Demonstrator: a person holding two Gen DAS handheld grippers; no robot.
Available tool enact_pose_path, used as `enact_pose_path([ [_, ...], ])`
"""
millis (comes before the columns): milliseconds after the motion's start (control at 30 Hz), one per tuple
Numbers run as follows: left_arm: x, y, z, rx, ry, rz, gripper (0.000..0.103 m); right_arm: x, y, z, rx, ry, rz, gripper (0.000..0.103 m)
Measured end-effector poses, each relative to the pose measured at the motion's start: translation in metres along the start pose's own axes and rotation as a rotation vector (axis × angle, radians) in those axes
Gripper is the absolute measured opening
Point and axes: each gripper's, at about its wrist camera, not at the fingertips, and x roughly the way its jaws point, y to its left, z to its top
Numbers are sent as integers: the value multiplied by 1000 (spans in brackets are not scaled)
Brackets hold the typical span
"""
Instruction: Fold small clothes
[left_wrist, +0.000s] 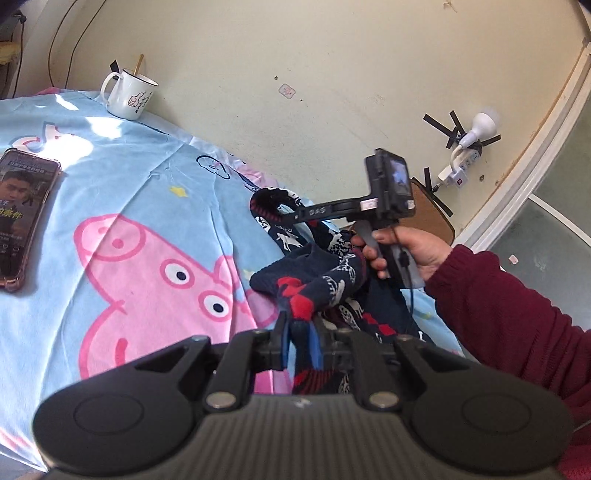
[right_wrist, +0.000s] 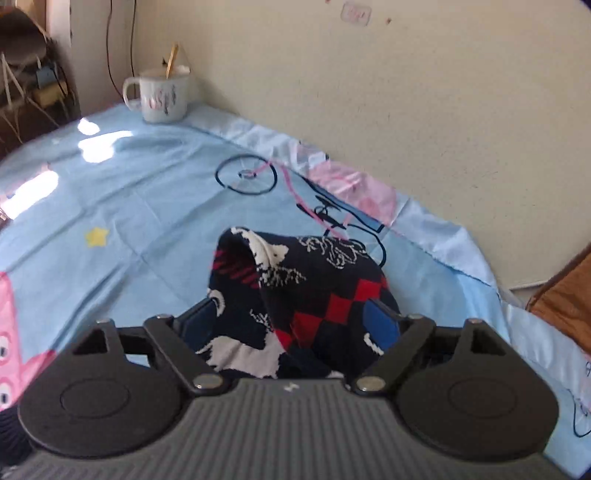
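Left gripper (left_wrist: 297, 341): fingers pinched tight on a fold of the navy patterned knit garment (left_wrist: 317, 280). Right gripper (right_wrist: 295, 325): fingers spread wide, garment bunched between them, pads not pressing. Garment lies crumpled on the cartoon-pig sheet (left_wrist: 122, 206) near the wall. Mug (left_wrist: 127, 94) and phone (left_wrist: 22, 218) well apart.

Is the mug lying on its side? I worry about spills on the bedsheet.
No. The mug stands upright on the sheet near the wall, with a stick poking out of its top.
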Motion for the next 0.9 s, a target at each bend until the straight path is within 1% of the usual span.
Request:
enact_pose_path([
  [33,-1,0,-1,3,0,12,10,11,5,0,-36,23,-51,24],
  [67,-1,0,-2,9,-1,22,10,17,6,0,-41,42,-108,8],
  [100,-1,-1,-1,16,-2,28,10,9,-8,-1,15,2,-125,9],
  [167,-1,-1,0,32,-3,30,10,-20,-50,-1,186,-124,-160,9],
  [200,1,-2,2,41,-2,31,10,-42,-79,-4,287,-188,-181,9],
  [267,6,-6,4,74,3,22,10,-85,-131,-23,474,-291,-182,9],
  [300,9,-9,4,90,4,18,10,-107,-152,-38,543,-330,-186,9],
  [333,12,-12,4,105,5,12,10,-132,-170,-58,601,-370,-211,9],
  [400,19,-17,3,128,17,-7,10,-171,-197,-104,679,-409,-280,9],
  [467,28,-22,0,151,36,-27,10,-212,-224,-157,791,-429,-273,9],
  [500,33,-25,-1,163,46,-41,10,-229,-232,-190,849,-429,-277,9],
  [533,37,-28,-1,176,57,-57,11,-243,-235,-224,894,-422,-305,9],
  [567,42,-32,-3,193,72,-72,11,-252,-236,-251,929,-410,-331,9],
  [600,46,-36,-3,211,86,-77,11,-256,-232,-285,989,-379,-352,10],
  [633,52,-39,-4,231,103,-75,11,-257,-230,-311,1038,-347,-352,13],
  [700,61,-43,-4,263,138,-60,11,-249,-217,-363,1159,-231,-322,23],
  [733,66,-43,-4,271,156,-54,11,-244,-211,-383,1212,-185,-289,34],
  [767,68,-42,-3,274,168,-51,11,-250,-203,-399,1220,-246,-259,37],
  [800,69,-42,-2,277,176,-47,11,-257,-198,-405,1226,-248,-244,38],
  [833,69,-41,-1,283,181,-43,11,-264,-196,-404,1213,-251,-223,40],
  [900,68,-43,0,293,178,-29,11,-280,-187,-386,1114,-352,-176,40],
])
